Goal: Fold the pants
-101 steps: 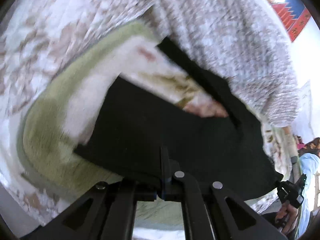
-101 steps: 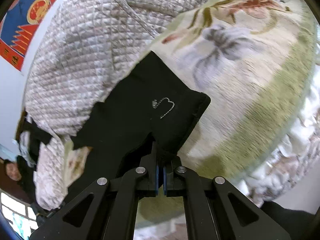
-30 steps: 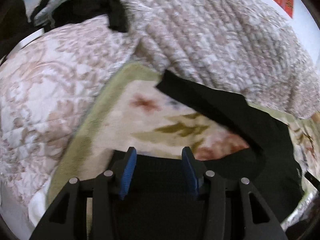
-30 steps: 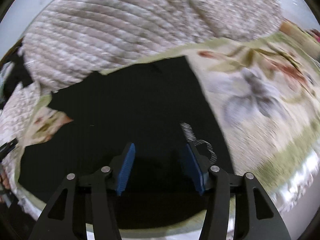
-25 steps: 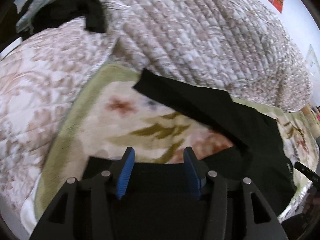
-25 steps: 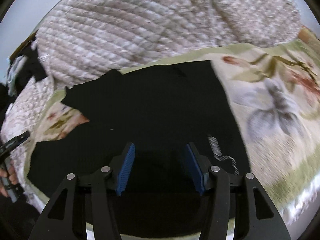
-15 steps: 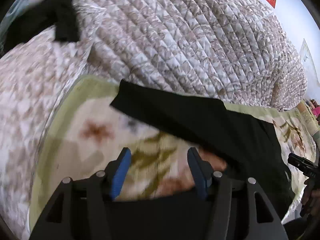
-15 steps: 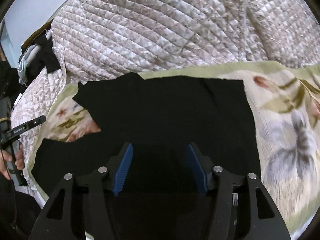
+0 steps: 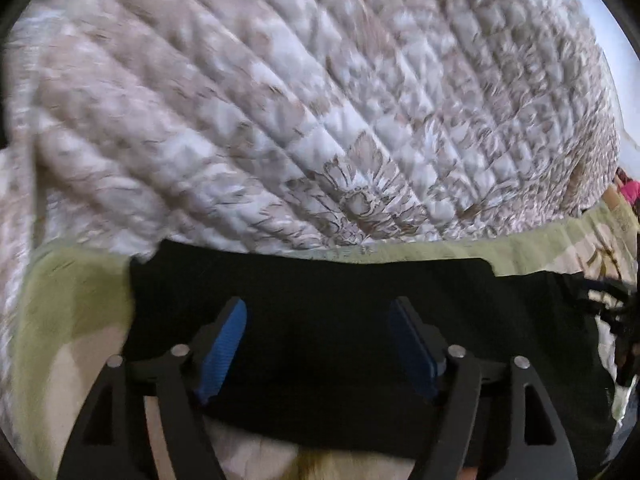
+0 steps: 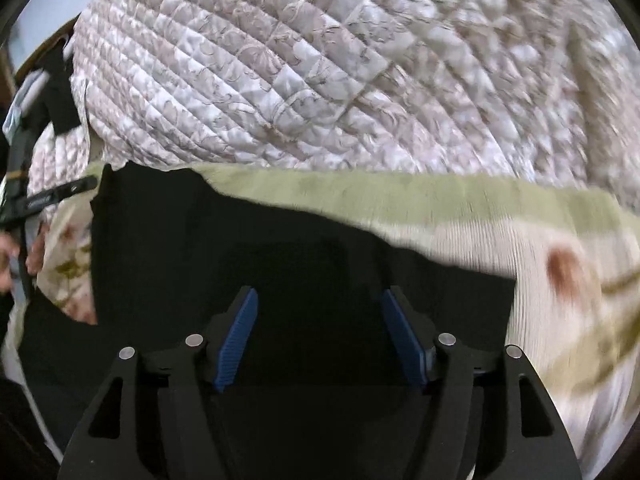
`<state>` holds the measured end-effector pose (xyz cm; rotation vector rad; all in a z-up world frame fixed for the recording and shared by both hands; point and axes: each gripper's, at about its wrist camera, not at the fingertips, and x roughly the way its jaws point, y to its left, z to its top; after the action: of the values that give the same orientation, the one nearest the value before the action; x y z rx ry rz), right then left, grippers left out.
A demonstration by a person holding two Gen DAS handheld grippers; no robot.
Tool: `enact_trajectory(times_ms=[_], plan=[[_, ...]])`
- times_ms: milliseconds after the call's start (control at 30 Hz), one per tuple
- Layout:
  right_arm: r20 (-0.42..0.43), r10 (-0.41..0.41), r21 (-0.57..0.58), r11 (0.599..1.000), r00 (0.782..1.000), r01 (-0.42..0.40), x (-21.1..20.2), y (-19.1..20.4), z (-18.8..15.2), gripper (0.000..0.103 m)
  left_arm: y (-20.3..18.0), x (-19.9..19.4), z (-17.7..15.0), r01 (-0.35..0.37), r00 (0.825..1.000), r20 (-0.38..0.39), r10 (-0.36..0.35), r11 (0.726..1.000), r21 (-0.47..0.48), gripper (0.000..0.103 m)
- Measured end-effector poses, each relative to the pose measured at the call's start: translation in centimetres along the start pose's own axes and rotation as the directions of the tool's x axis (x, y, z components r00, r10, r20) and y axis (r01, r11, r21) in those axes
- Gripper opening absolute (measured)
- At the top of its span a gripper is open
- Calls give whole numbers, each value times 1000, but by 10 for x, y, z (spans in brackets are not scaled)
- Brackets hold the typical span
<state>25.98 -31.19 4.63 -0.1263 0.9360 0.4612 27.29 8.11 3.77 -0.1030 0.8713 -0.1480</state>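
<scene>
Left gripper: jaws spread, just been opening, nothing pinched; black cloth beneath only.
Pants: black, flat on floral blanket over bed, far edge against quilt.
Right gripper: jaws spread, just been opening, empty above pants.
Risk, grasp: dark layers hard to separate; possible pinch of one layer or of blanket.
Risk, fold: uneven pickup, likely skewed crease.

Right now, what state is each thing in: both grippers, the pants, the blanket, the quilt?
left gripper: open, jaws just widened, nothing gripped.
right gripper: open, jaws just widened, nothing gripped.
black pants: released, lying flat on the blanket.
floral blanket: spread out under the pants.
quilt: bunched up behind the blanket.
</scene>
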Motion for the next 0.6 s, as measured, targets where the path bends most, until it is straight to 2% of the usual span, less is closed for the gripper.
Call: enact_trajectory(times_ms=[200, 267, 367, 433, 467, 500, 533, 567, 600], plan=[[-63, 15, -47, 999, 998, -18, 47, -21, 20, 68, 4, 53, 1, -54, 996, -73, 54, 999, -1, 80], [-94, 21, -59, 998, 995, -26, 61, -25, 20, 69, -2, 59, -3, -80, 995, -62, 83, 996, 47, 84], [-105, 10, -105, 994, 994, -21, 66, -21, 21, 72, -10, 62, -5, -118, 990, -70, 124, 990, 81, 81], [-125, -8, -108, 994, 992, -5, 67, -17, 23, 70, -13, 60, -6, -110, 991, -73, 116, 990, 85, 62], [-126, -18, -118, 993, 992, 3, 66, -15, 23, 58, -16, 58, -7, -123, 989, -68, 130, 988, 93, 46], [-120, -35, -135, 991, 992, 19, 64, -11, 23, 46, -20, 56, -8, -137, 987, -64, 144, 985, 106, 25], [-115, -33, -152, 988, 993, 15, 62, -6, 23, 35, -23, 54, -9, -134, 988, -62, 142, 984, 115, 12], [-109, -23, -167, 986, 994, 4, 58, 1, 23, 13, -28, 53, -9, -142, 987, -63, 150, 983, 118, 8], [-99, -51, -186, 982, 994, 31, 56, 7, 22, 9, -33, 51, -9, -157, 985, -59, 165, 980, 126, 6]])
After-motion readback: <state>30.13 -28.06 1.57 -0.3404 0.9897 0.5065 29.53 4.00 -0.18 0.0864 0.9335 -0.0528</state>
